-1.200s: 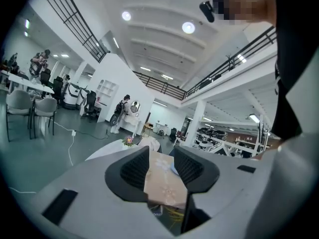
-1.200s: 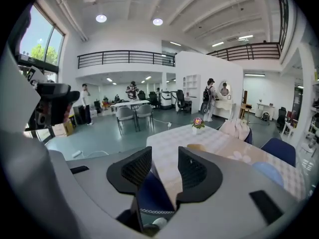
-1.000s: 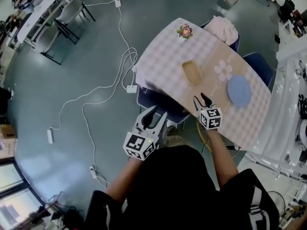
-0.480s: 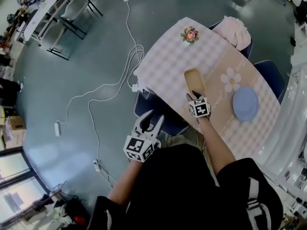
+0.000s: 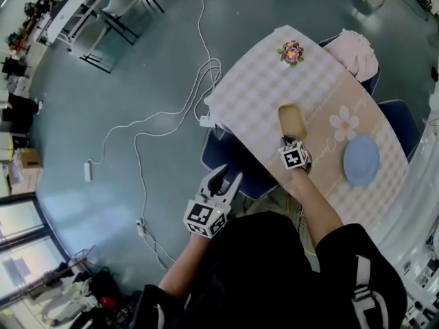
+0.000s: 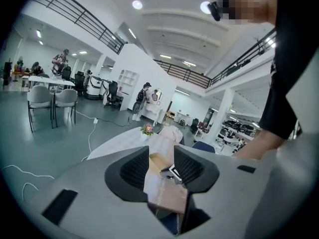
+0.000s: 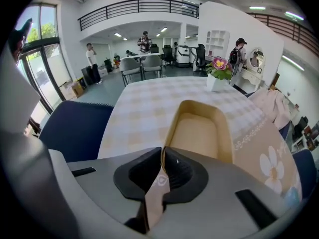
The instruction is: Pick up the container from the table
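R hand-held gripper (image 7: 161, 157) is closing narrow on container's (image 7: 200, 128) thin wall by bench's (image 5: 250, 101) near edge; shallow pinch is risking slip/tilt on lift. L hand-held gripper (image 6: 160, 156) is hanging wide, empty.

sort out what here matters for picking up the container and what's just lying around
Part of the job:
container
right gripper, jaws closing on the container's near wall
table it sits on

Just lying about:
flower pot
blue plate
pink cloth on a chair
left gripper, open and empty, off the table's edge
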Demonstrator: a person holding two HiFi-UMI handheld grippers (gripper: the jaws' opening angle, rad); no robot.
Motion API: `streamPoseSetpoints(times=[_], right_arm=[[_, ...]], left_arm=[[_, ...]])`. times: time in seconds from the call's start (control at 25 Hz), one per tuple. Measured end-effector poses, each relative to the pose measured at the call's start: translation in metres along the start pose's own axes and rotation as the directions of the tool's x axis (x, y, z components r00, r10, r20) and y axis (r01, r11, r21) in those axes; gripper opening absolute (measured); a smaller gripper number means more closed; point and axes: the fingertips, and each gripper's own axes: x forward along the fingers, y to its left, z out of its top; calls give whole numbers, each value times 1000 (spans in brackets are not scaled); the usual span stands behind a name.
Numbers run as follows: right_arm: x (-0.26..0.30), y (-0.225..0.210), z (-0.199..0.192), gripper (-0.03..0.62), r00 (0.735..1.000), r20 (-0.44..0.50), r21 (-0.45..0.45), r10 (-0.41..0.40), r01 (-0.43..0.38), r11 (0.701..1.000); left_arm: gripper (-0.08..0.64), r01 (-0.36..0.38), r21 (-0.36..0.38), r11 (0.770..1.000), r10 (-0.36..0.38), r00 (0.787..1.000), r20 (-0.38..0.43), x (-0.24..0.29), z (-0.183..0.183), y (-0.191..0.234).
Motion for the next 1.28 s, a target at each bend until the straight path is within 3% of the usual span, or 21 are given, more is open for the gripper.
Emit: streamPoseSetpoints(times=[0.2, 0.32, 0.6, 0.8, 1.0, 1.12, 1.28], right_arm=[[-30, -6, 18, 16, 994, 110, 30, -28, 25, 999], [-70, -7, 43, 15, 975, 218, 73, -45, 29, 997], [-208, 4, 109, 14, 879, 458, 149, -135, 74, 986], [-289, 48, 148, 15, 813, 563, 88, -149, 120, 989], [-344, 100, 178, 15, 748, 649, 75, -136, 115, 990], [-365, 121, 186, 15, 720, 680, 67, -138, 127, 990], [-384, 122, 182, 15, 702, 688, 95, -184, 165, 982]], left_arm=[[140, 57, 17, 998, -58, 998, 4, 3, 6, -4], [138, 100, 44, 994, -102, 994, 26, -2, 20, -8], [133, 163, 103, 981, -171, 982, 76, -33, 51, -9], [124, 182, 134, 974, -200, 970, 135, -53, 73, -1], [114, 229, 155, 961, -252, 956, 151, -60, 87, 2], [103, 272, 172, 947, -300, 940, 164, -63, 96, -9], [87, 338, 175, 925, -366, 914, 174, -60, 99, -32]])
